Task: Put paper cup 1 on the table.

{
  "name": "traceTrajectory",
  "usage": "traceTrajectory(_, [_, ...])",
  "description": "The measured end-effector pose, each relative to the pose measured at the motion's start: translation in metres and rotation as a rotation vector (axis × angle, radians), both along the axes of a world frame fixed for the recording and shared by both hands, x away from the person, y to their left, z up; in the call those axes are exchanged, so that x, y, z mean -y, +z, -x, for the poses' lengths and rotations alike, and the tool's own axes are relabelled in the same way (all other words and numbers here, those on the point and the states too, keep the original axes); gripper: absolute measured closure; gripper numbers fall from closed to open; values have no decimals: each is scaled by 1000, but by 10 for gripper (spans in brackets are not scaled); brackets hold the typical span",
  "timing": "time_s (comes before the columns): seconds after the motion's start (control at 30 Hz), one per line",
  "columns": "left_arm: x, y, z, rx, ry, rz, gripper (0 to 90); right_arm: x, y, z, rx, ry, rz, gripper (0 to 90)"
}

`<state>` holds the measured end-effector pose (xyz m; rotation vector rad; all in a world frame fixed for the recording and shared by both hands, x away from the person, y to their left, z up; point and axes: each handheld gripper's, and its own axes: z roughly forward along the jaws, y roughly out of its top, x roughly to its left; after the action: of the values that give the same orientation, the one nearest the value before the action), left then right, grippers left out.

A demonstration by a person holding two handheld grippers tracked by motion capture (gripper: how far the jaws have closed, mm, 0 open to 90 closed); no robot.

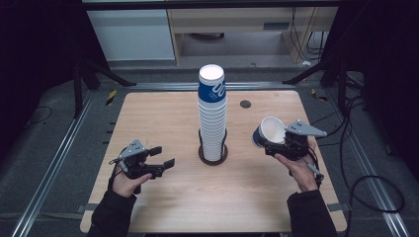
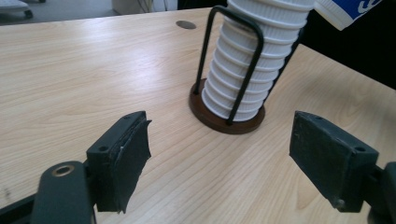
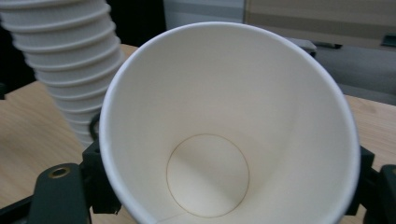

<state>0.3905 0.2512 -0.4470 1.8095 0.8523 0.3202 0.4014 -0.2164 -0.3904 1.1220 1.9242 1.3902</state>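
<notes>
Black tongs (image 1: 163,157), grey three-cornered plate (image 1: 306,129); trailing cables, dark sleeves (image 1: 112,216)

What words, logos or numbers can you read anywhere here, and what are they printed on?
Top cup of the stack: white marking on a blue band, too blurred to read.
Held cup: white print on blue, cut off, unreadable.
Wooden table, both grippers, cup holder: no text visible.
</notes>
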Motion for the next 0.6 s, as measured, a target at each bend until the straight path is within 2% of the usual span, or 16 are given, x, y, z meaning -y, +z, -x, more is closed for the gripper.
traceTrajectory(0.07, [-1, 0, -1, 4, 16, -27, 194, 6, -3, -5, -16, -51, 21, 202])
traceTrajectory(0.13, [-2, -1, -2, 7, 27, -49, 194, 8, -4, -7, -20, -65, 30, 201])
traceTrajectory(0.3, [-3, -1, -2, 11, 44, -80, 216, 17, -11, -17, -53, -127, 90, 200])
traceTrajectory(0.4, [-4, -2, -4, 6, 58, -99, 224, 22, -17, -22, -71, -153, 105, 200])
traceTrajectory(0.53, [-7, -2, -5, 3, 81, -104, 204, 27, -20, -25, -87, -169, 112, 199])
traceTrajectory(0.6, [-8, -2, -5, -1, 79, -101, 240, 30, -23, -27, -93, -181, 120, 199])
